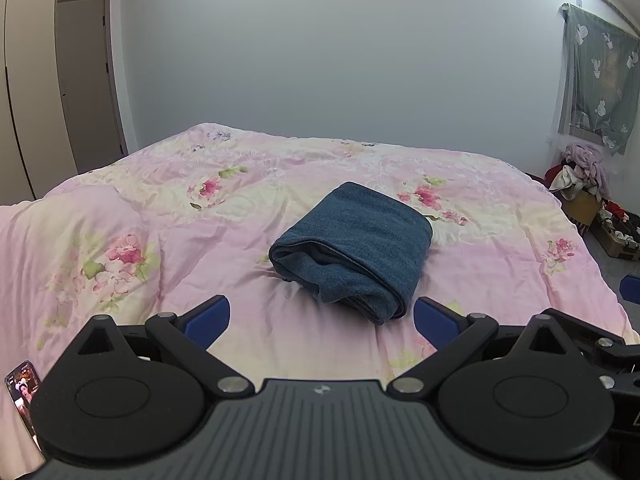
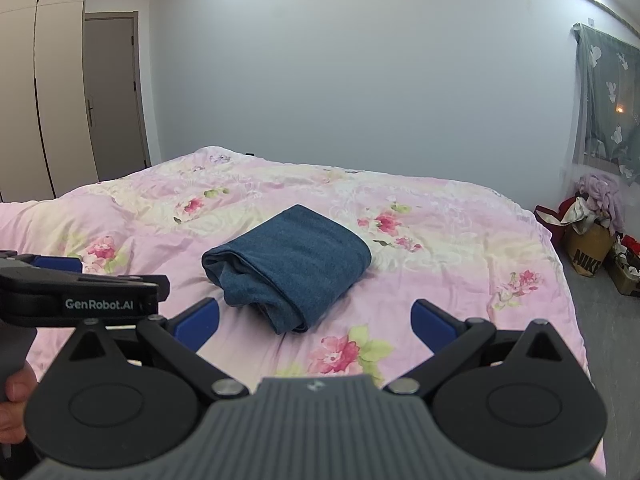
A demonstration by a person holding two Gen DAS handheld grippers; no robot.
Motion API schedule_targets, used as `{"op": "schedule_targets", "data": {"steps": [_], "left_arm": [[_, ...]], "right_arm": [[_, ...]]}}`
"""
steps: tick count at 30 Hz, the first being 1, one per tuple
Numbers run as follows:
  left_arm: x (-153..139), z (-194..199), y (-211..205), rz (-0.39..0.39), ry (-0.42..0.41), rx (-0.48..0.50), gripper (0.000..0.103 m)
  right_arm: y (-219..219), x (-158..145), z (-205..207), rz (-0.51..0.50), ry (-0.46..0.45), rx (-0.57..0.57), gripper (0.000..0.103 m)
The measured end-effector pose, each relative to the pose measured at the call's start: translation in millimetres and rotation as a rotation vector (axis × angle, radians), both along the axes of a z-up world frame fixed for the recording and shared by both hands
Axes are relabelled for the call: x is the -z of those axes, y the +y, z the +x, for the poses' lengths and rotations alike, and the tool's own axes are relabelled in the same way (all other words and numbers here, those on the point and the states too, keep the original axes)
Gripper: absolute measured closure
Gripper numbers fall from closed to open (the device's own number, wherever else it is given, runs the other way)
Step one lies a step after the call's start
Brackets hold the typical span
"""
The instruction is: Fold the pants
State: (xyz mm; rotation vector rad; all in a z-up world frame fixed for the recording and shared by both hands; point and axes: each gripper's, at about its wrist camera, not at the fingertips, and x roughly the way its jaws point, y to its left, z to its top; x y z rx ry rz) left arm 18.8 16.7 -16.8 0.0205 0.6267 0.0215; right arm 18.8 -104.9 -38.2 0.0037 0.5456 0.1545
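The dark blue pants (image 1: 352,246) lie folded into a compact bundle on the pink floral bedspread (image 1: 168,216); they also show in the right wrist view (image 2: 290,266). My left gripper (image 1: 322,318) is open and empty, its blue pads just short of the bundle's near edge. My right gripper (image 2: 316,320) is open and empty, held a little back from the bundle. The left gripper's body (image 2: 80,296) shows at the left of the right wrist view.
A phone (image 1: 22,396) lies on the bed at the near left. Boxes and heaped clothes (image 2: 592,236) stand on the floor right of the bed under a curtained window (image 2: 608,108). A wardrobe (image 2: 44,80) and a door (image 2: 112,100) are at the left.
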Motion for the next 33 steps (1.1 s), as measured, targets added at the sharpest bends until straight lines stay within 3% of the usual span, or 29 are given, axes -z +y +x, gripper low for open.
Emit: {"op": "schedule_targets", "data": {"steps": [33], "left_arm": [[-4.7,-2.2,2.5,0.005,-0.003,-0.003,0.0]], "right_arm": [[0.6,-0.5,-2.4,0.006,0.012,0.006,0.005]]}}
